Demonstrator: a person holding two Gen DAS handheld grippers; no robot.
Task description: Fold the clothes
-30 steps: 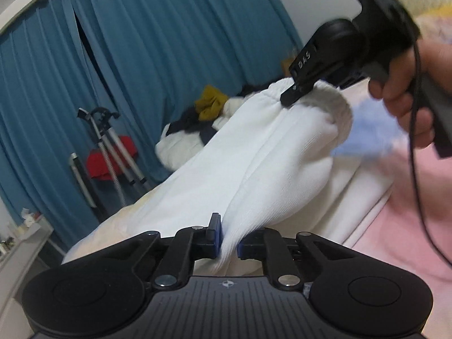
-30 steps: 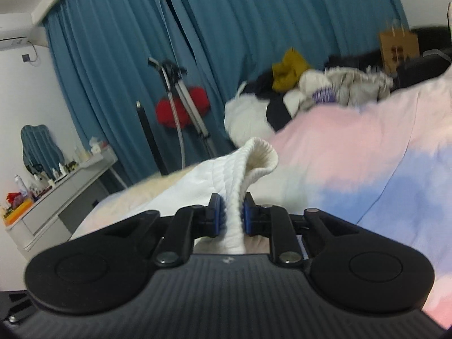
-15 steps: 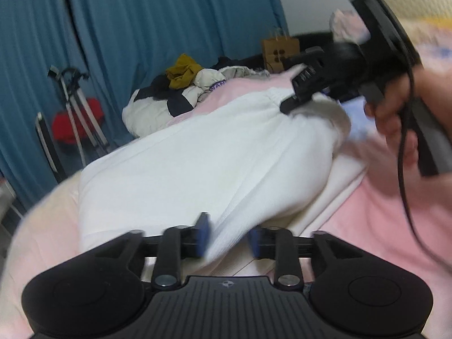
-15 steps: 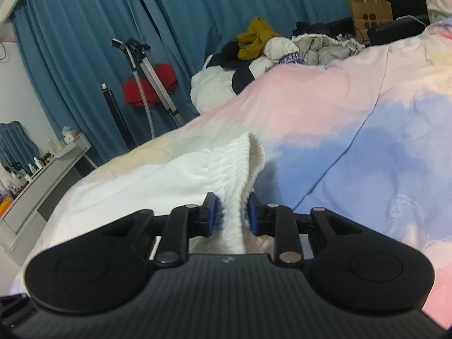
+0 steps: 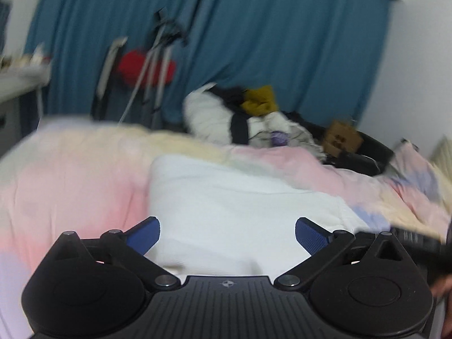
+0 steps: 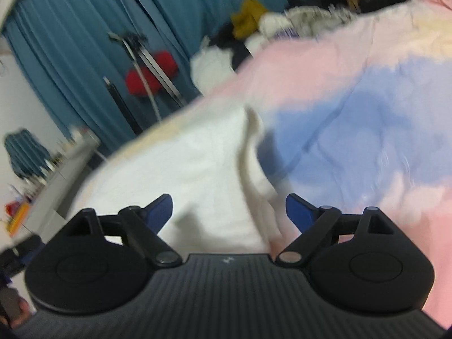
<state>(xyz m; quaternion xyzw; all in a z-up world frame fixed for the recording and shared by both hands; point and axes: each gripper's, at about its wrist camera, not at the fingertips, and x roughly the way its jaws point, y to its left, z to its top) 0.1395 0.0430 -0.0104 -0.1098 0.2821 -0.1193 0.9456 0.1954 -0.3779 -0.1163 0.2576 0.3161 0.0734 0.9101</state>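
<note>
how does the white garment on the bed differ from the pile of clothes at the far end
The white garment lies spread flat and smooth; the pile of clothes is heaped and crumpled. The garment is one plain white piece; the pile mixes white, black and mustard yellow. Both rest on the pastel bedspread.

Ahead of the left gripper [image 5: 227,236], whose jaws are opening with nothing pressed between the pads, the white garment [image 5: 231,206] lies flat on the pastel bedspread [image 5: 73,186], leaving open air above it from 10 to 2 o'clock. The clothes pile [image 5: 248,118] blocks the far edge at 12 to 1 o'clock, with the tripod [image 5: 152,67] and blue curtain [image 5: 282,36] behind at 11. The right gripper [image 6: 228,212], jaws also opening, has a raised fold of the garment at 12 o'clock and bare bedspread from 1 to 3.
</note>
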